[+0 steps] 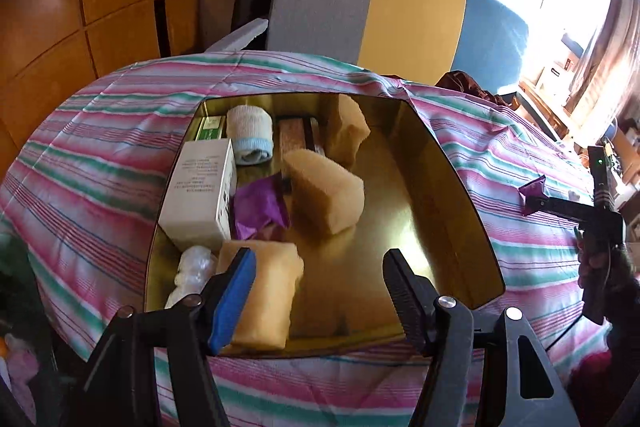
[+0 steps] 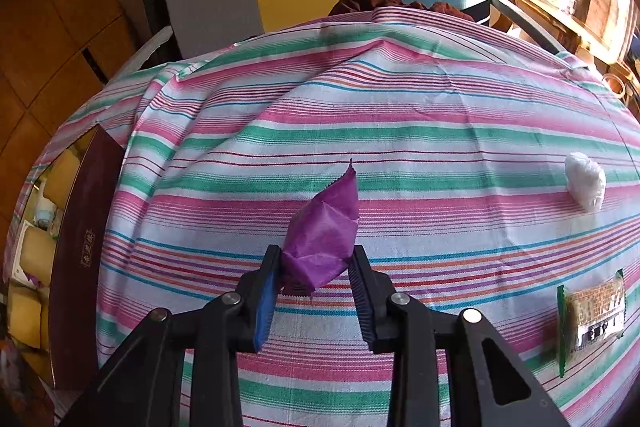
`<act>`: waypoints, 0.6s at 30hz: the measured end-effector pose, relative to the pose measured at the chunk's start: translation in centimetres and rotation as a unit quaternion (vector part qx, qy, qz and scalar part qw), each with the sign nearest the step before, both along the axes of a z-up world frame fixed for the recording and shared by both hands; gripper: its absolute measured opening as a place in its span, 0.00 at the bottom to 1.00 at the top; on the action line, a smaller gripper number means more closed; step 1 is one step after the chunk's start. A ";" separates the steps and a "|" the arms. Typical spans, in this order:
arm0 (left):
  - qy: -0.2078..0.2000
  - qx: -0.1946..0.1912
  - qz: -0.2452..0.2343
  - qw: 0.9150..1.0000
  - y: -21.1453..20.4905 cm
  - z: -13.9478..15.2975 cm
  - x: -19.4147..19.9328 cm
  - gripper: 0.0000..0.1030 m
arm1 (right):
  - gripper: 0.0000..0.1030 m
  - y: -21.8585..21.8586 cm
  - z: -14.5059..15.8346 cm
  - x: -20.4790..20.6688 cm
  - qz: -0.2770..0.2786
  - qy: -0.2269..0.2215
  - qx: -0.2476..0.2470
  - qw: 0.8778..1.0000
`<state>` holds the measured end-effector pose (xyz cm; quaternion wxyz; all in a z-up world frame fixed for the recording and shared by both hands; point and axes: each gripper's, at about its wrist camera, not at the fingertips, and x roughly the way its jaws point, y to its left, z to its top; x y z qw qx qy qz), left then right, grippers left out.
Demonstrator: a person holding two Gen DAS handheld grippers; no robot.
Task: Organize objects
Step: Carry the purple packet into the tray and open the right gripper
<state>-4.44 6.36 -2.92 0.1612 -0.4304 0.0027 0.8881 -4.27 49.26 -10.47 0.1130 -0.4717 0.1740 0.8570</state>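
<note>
Right now your right gripper [image 2: 316, 267] is clenched on a purple packet [image 2: 324, 235], lifted above the striped cloth [image 2: 400, 131]. Your left gripper [image 1: 320, 267] hangs released over the gold box [image 1: 440, 187], nothing between its fingers, a yellow sponge [image 1: 268, 299] just beneath.

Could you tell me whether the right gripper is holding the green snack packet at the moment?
No, the right gripper is shut on the purple wrapper, while the green snack packet lies untouched on the cloth.

Left gripper [image 1: 320, 287]: fingers parted, nothing between, angled downward. Right gripper [image 2: 314, 281]: fingers clamped on purple packet [image 2: 324, 239], angled downward.
</note>
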 end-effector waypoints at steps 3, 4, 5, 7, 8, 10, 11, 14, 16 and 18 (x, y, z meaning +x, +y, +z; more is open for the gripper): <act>-0.001 0.008 -0.001 1.000 -0.2 0.0 0.8 0.65 | 0.42 0.9 -0.3 0.2 -0.021 0.002 -0.018 1.000; -0.001 0.011 0.002 1.000 -0.2 0.1 0.9 0.65 | 0.42 1.0 -0.3 0.3 -0.026 0.005 -0.021 0.999; -0.003 0.015 0.001 1.000 -0.3 0.0 1.0 0.66 | 0.44 1.2 -0.3 0.3 -0.030 0.006 -0.022 0.999; -0.004 0.018 -0.002 1.000 -0.1 0.0 1.1 0.66 | 0.45 1.4 -0.3 0.4 -0.038 0.007 -0.016 0.999; -0.005 0.019 -0.005 1.000 0.0 0.0 1.1 0.66 | 0.45 1.5 -0.3 0.3 -0.039 0.008 -0.015 0.999; -0.006 0.021 -0.010 1.000 0.3 0.0 1.2 0.66 | 0.45 1.6 -0.2 0.3 -0.043 0.011 -0.010 0.999; -0.007 0.021 -0.012 1.000 0.5 0.0 1.2 0.66 | 0.45 1.6 -0.2 0.2 -0.043 0.012 -0.008 0.999; -0.012 0.022 -0.020 0.999 1.0 -0.2 1.3 0.66 | 0.45 1.4 -0.1 0.0 -0.041 0.011 0.006 0.999; -0.013 0.020 -0.026 0.999 1.5 -0.3 1.4 0.66 | 0.44 1.3 -0.2 -0.2 -0.041 0.008 0.015 0.999; -0.012 0.017 -0.031 0.999 1.9 -0.4 1.6 0.66 | 0.35 1.2 -0.4 -0.4 -0.036 0.000 0.021 0.999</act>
